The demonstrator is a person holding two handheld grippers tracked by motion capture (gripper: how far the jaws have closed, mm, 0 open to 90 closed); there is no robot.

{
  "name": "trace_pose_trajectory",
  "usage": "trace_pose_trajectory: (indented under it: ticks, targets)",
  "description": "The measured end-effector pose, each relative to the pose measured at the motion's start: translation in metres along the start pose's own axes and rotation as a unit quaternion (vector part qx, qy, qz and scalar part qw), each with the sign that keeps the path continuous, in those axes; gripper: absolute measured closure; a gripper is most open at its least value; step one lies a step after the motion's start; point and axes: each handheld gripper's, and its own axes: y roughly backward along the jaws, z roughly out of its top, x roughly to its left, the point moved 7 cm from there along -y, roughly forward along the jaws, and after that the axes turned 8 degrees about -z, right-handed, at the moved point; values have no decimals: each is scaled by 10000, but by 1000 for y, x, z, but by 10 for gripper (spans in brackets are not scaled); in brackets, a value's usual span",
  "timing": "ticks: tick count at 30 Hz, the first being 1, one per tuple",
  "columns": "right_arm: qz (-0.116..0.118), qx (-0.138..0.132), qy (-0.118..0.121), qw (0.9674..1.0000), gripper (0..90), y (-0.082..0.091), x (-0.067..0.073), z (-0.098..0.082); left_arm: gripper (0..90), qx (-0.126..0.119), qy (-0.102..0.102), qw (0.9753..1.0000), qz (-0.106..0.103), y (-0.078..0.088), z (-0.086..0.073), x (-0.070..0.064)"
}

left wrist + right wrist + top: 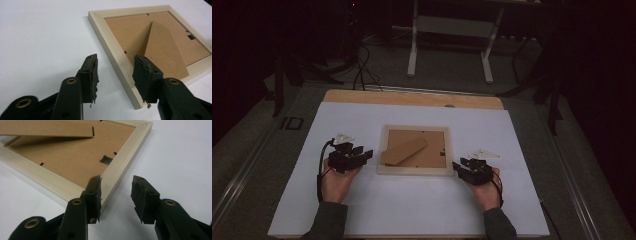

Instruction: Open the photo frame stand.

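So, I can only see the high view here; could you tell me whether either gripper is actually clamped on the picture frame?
Observer: No. In the left gripper view, the left gripper stands open, with the frame rail's near corner in the gap between its jaws and neither pad pressing on it.
Operator: Thank you. And the right one?
Observer: The right gripper is open too; the frame's corner lies beside its left jaw, not clamped.
Operator: Is the cardboard stand lying flat on the backing?
Observer: No, the stand is raised off the backing and casts a shadow beneath it.
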Motion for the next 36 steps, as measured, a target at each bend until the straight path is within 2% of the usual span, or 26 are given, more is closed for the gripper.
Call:
trace_pose_trajectory:
  ticks: [4,8,11,13,19,26,28,36]
  targets:
    - [96,-15,-138,9999,605,2,0,1,519,-14,-78,10000,31,0,1,-3]
    - [130,-10,-152,9998,584,3,-1,1,513,-86,-111,9999,34,5,6,-7]
    - [178,-9,-172,9997,578,3,-1,1,498,-124,-168,9998,-15,10,12,-12]
    - [182,25,-127,9998,576,3,-1,0,498,-138,-246,9995,-133,11,17,-18]
    - [195,56,-8,9998,554,2,3,0,487,138,-509,9977,-428,-2,24,-32]
    - [254,43,34,9997,549,1,4,0,423,459,-491,9953,-697,-22,30,-40]
    - [271,24,32,9996,545,2,5,1,422,534,-480,9943,-787,-27,32,-42]
    - [284,48,50,9996,535,1,6,0,422,856,-826,9883,-951,-43,40,-51]
